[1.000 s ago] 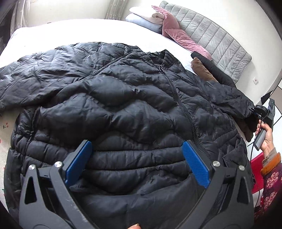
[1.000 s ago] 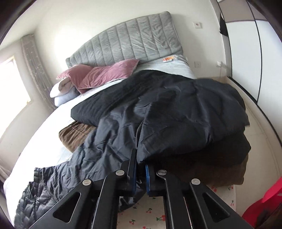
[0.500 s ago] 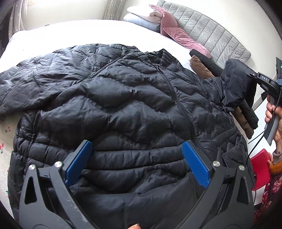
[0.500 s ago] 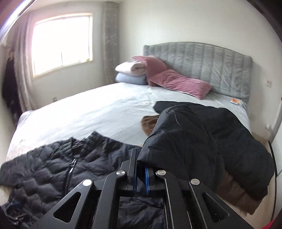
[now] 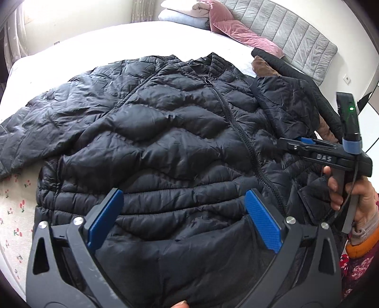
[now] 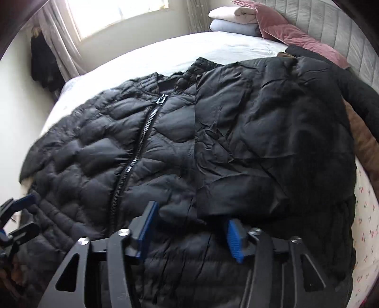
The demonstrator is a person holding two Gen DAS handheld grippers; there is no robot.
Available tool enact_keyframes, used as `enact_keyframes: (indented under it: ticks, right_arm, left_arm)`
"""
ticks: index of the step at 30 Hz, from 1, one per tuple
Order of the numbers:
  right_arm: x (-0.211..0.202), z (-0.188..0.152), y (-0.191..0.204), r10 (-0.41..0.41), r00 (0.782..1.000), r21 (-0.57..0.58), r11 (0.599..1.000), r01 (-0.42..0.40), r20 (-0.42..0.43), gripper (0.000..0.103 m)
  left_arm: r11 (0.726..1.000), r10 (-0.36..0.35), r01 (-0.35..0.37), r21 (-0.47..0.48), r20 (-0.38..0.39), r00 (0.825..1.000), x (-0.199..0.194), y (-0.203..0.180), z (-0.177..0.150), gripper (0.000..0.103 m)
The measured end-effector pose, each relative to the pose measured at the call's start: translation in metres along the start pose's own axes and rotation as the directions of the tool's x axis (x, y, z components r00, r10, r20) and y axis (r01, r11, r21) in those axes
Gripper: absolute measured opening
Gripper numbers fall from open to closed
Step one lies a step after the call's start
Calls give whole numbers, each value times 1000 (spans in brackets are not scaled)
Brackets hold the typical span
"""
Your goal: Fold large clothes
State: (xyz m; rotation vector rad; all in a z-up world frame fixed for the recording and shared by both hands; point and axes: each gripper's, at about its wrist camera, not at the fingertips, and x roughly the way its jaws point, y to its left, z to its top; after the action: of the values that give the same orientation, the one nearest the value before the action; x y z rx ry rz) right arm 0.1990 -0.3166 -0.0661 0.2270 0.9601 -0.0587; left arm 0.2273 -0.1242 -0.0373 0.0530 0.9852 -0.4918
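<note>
A black quilted puffer jacket [image 5: 165, 132] lies zipped and face up on the bed. Its right-hand sleeve [image 6: 260, 142] is folded inward across the chest, also seen as sleeve [image 5: 284, 106]. My right gripper [image 6: 190, 233] hovers at the sleeve's cuff end with its jaws opening. The cuff lies just ahead of the blue pads [image 6: 233, 239] and nothing is pinched. A hand holds that right gripper [image 5: 305, 144] in the left wrist view. My left gripper [image 5: 183, 213] stands wide open above the jacket's hem, holding nothing. The other sleeve [image 5: 35, 132] stretches out to the left.
A brown garment [image 5: 263, 67] and another black garment [image 5: 296, 73] are piled at the jacket's right. Pink cushions [image 5: 246, 35] and folded bedding [image 5: 180, 14] lean on the grey headboard [image 5: 296, 35]. Cherry-print sheet [image 5: 16, 213] edges the bed. A window [image 6: 113, 14] is behind.
My right gripper swung the sleeve it was shut on over onto the jacket's front, then opened and let it go. The left gripper rose slightly, still open.
</note>
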Motion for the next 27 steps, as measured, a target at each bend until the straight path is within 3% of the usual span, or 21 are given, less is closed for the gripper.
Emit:
enact_keyframes:
  ticks: [4, 9, 12, 17, 22, 24, 25, 27]
  right_arm:
    - [-57, -19, -17, 19, 994, 24, 999, -22, 107, 71]
    - [-91, -44, -78, 87, 960, 218, 965, -147, 265, 70]
    - [-84, -47, -119, 28, 964, 374, 919, -129, 263, 66]
    - [-71, -57, -161, 10, 977, 483, 868, -114, 212, 60]
    - [-75, -58, -181, 40, 975, 528, 835, -153, 218, 60]
    - [-78, -56, -180, 47, 975, 532, 831, -159, 217, 60]
    - [-77, -56, -182, 47, 975, 537, 828, -159, 217, 60]
    - [-79, -53, -181, 46, 975, 542, 825, -159, 216, 60]
  left_arm:
    - [998, -8, 11, 62, -51, 999, -14, -29, 12, 102]
    - [983, -22, 32, 181, -55, 998, -16, -93, 36, 102]
    - [966, -21, 19, 256, 3, 1000, 1, -139, 46, 102]
    - [931, -24, 20, 364, 7, 1000, 60, -207, 54, 100]
    - [843, 47, -82, 531, 80, 996, 103, -258, 57, 100]
    - [832, 49, -92, 548, 93, 994, 110, -265, 63, 94]
    - [836, 33, -77, 544, 90, 995, 113, -267, 68, 83]
    - [857, -7, -19, 515, 49, 999, 117, -264, 77, 51]
